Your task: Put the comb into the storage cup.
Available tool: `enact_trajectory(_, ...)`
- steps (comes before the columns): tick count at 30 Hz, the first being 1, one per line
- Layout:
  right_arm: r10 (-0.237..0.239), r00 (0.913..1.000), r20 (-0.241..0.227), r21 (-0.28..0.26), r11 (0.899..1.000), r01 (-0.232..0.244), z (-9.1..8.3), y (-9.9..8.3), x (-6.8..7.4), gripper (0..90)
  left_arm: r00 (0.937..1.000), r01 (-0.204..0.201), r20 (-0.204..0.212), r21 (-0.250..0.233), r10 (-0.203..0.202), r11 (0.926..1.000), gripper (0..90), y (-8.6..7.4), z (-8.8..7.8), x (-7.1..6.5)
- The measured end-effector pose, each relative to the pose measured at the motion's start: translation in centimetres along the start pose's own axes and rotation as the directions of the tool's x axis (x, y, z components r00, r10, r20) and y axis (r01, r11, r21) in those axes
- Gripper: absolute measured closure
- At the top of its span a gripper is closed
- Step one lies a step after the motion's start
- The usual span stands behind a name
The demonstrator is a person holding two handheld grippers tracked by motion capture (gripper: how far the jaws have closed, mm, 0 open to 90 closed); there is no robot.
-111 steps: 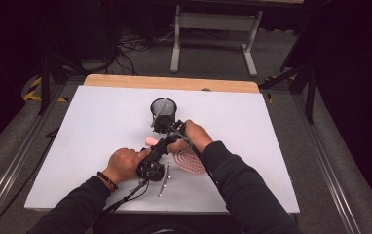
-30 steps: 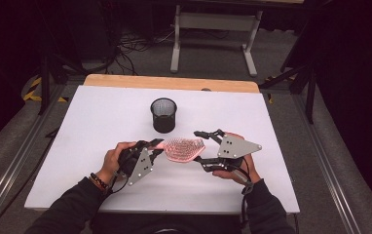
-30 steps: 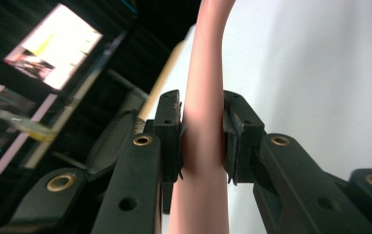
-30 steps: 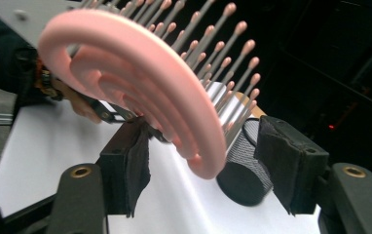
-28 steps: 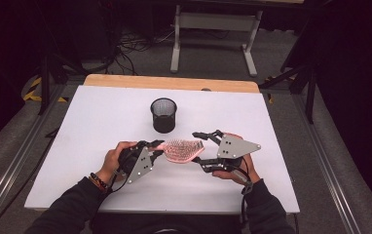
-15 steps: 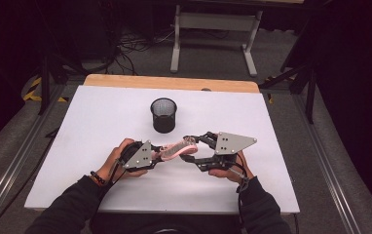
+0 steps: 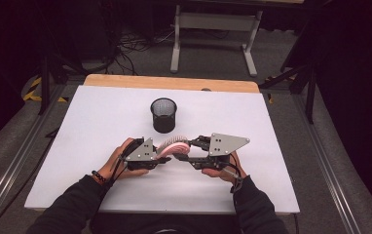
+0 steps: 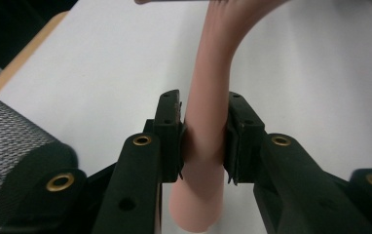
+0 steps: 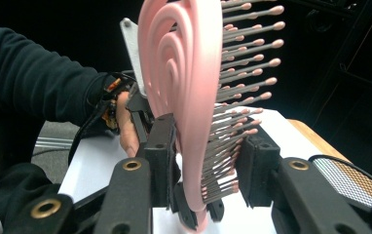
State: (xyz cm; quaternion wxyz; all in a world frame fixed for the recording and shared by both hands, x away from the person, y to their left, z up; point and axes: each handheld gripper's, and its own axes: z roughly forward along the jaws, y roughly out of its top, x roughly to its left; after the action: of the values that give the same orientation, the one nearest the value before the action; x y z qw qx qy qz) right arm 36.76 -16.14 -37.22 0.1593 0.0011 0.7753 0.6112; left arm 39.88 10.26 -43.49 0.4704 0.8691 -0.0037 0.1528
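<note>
A pink hairbrush (image 7: 173, 146) hangs level above the white table (image 7: 276, 122), spanning both grippers. My left gripper (image 7: 166, 159) is shut on its handle (image 8: 206, 112); in the left gripper view the pads (image 8: 170, 127) clamp the handle from both sides. My right gripper (image 7: 192, 150) has just been closing on the brush head (image 9: 189, 73). One pad lies against the pink back and the bristle tips (image 9: 232, 146) touch the other. A black mesh cup (image 7: 163, 114) stands upright just behind the brush.
The mesh cup shows at the left edge (image 8: 9, 141) of the left gripper view and the lower right (image 9: 349, 180) of the right gripper view. A wooden strip (image 7: 172, 82) borders the table's far side. Metal rails run along both sides.
My right gripper has moved left toward the brush head and its jaws have closed around it. The brush has turned up onto its edge. The left gripper keeps its hold on the handle.
</note>
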Motion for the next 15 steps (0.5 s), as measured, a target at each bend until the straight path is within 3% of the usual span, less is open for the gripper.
enact_trajectory(2, 0.016, 0.9999, 0.003, -0.016, 1.000, -0.016, 0.17, -0.01, -0.17, 63.9, 0.9988, 0.039, 0.030, -0.018, -0.038, 0.9991, 71.3, -0.07, -0.02, 0.23)
enact_trajectory(6, 0.035, 0.9994, 0.001, -0.047, 0.998, -0.035, 0.16, 0.13, -0.37, 63.8, 0.9945, 0.074, 0.077, -0.041, -0.071, 0.9964, 71.3, 0.07, -0.26, 0.43)
enact_trajectory(9, 0.040, 0.9992, 0.004, -0.055, 0.998, -0.039, 0.18, 0.29, -0.45, 62.9, 0.9946, 0.070, 0.079, -0.034, -0.067, 0.9970, 71.5, 0.21, -0.26, 0.45)
enact_trajectory(11, 0.044, 0.9990, -0.013, -0.056, 0.997, -0.044, 0.35, 0.25, -0.53, 62.2, 0.9916, 0.072, 0.109, -0.015, -0.070, 0.9973, 71.5, 0.11, -0.04, 0.52)
enact_trajectory(15, 0.054, 0.9978, -0.037, -0.046, 0.997, -0.056, 0.78, 0.11, -0.62, 57.6, 0.9912, 0.070, 0.111, 0.019, -0.071, 0.9974, 71.6, 0.05, 0.54, 0.31)
